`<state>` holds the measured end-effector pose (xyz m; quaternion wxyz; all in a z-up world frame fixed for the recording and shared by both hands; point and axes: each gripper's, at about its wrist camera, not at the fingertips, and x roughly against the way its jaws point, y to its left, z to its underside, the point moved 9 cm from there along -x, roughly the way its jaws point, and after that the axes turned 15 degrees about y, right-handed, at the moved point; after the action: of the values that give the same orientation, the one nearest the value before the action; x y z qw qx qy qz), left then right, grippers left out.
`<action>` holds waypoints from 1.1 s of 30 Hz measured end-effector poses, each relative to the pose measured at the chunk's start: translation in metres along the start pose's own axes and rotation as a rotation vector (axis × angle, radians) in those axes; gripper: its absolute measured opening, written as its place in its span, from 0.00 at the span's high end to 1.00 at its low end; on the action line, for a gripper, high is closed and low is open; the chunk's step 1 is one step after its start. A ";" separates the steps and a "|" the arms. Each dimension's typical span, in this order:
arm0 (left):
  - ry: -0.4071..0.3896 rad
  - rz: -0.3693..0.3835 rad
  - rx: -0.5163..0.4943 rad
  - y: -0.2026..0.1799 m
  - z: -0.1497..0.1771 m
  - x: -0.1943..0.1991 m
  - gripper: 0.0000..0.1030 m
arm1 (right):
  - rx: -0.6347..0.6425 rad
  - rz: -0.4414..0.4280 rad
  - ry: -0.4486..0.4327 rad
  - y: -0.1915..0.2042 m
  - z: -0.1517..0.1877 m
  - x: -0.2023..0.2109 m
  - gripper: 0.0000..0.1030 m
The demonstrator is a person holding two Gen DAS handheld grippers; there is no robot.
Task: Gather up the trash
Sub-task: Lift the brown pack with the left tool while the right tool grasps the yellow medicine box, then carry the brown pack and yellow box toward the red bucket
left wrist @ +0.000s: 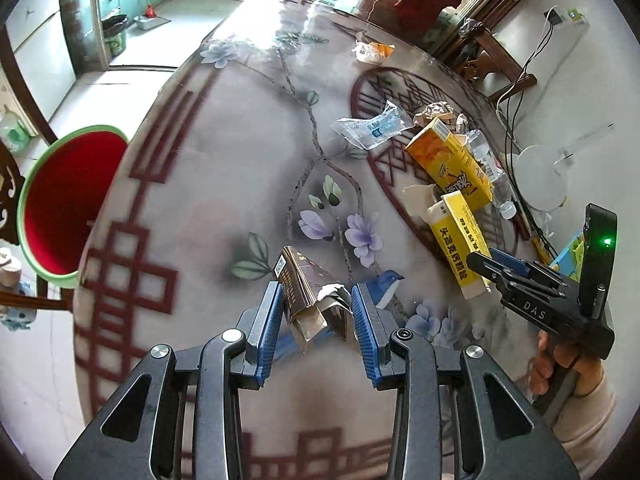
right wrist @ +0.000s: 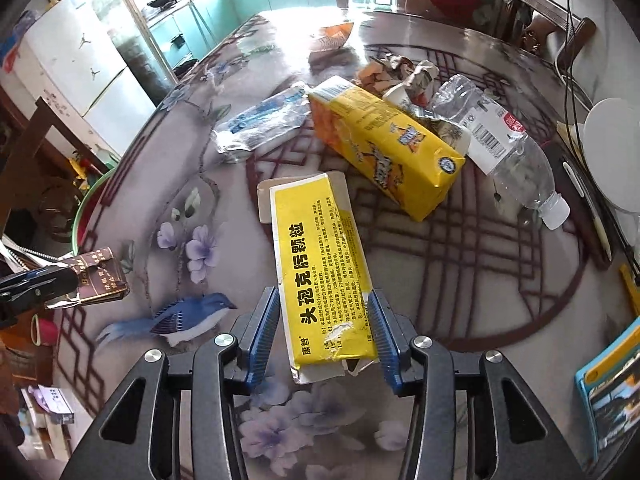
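The left claw [left wrist: 317,309] is pinching a crumpled brown cigarette pack [left wrist: 308,292]; the right claw [right wrist: 325,334] is straddling, spread, a yellow medicine box [right wrist: 320,264] on the bench [right wrist: 460,300].

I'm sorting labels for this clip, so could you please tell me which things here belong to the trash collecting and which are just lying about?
Job:
brown box, in left gripper
yellow box, between right gripper fingers
orange carton
bottle
wrapper
crumpled paper
red bin

Lying about:
white disc
cables
blue book
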<state>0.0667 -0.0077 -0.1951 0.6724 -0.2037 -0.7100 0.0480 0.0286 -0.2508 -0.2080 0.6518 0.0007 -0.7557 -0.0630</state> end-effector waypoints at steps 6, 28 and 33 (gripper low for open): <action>-0.013 -0.005 -0.018 0.020 -0.001 0.011 0.67 | 0.002 0.030 -0.057 0.030 -0.004 0.024 0.61; 0.062 0.044 -0.064 0.091 0.003 0.017 0.67 | -0.128 -0.001 0.040 0.097 0.007 -0.021 0.63; 0.048 0.060 -0.069 0.102 -0.001 0.026 0.67 | -0.181 -0.048 0.018 0.103 0.011 -0.013 0.63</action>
<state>0.0899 0.0947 -0.2061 0.6802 -0.2489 -0.6884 0.0388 0.0278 -0.1469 -0.2128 0.6541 -0.0394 -0.7410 -0.1467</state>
